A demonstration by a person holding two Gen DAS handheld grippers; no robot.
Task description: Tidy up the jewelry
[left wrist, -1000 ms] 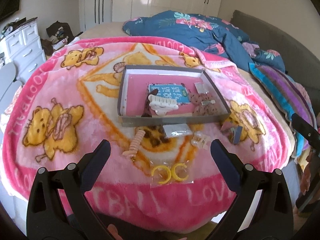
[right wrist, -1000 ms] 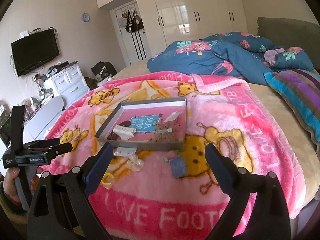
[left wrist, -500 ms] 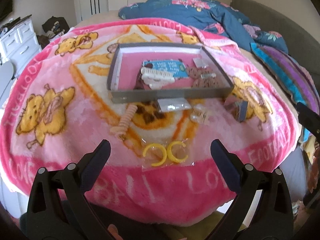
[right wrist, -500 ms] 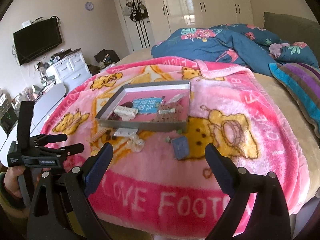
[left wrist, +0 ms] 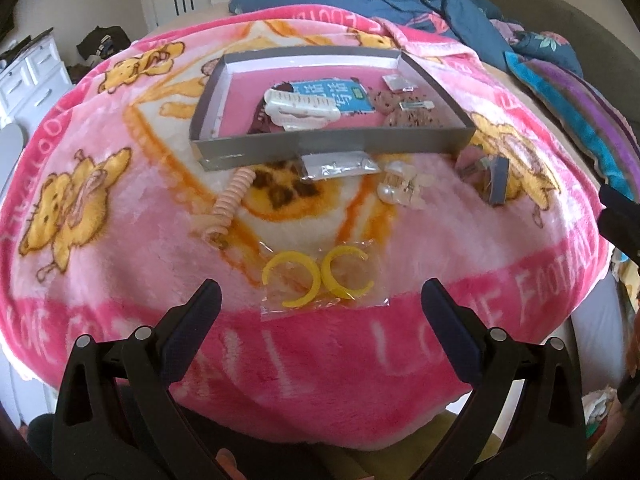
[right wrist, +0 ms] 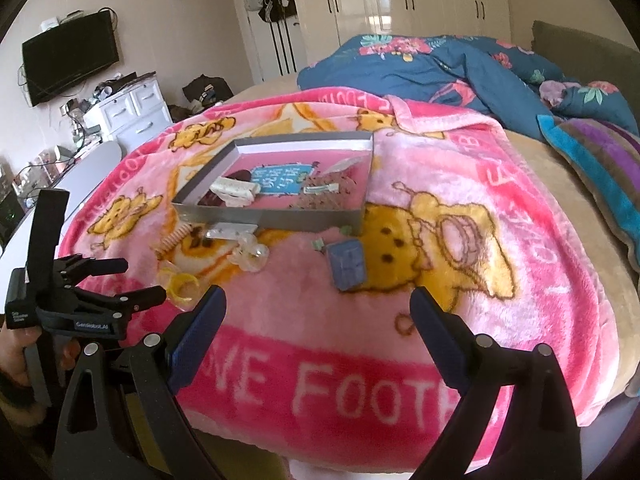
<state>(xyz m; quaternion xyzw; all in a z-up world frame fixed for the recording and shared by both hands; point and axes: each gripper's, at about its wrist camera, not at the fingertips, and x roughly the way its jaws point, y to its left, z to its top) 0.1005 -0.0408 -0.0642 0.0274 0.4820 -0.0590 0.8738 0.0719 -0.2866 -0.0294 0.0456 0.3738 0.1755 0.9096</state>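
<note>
My fluffy pink cartoon-bear blanket (left wrist: pixel 120 264) carries the shallow grey cardboard tray (left wrist: pixel 332 144), some jewelry already inside. Just before my left gripper (left wrist: pixel 320 300) lies the clear bag of yellow crescent earrings (left wrist: pixel 320 276). Both it and my right gripper (right wrist: pixel 316 308) are spread wide, holding nothing.

Pink blanket (right wrist: pixel 460 320) reads "LOVE FOOTBALL".
</note>
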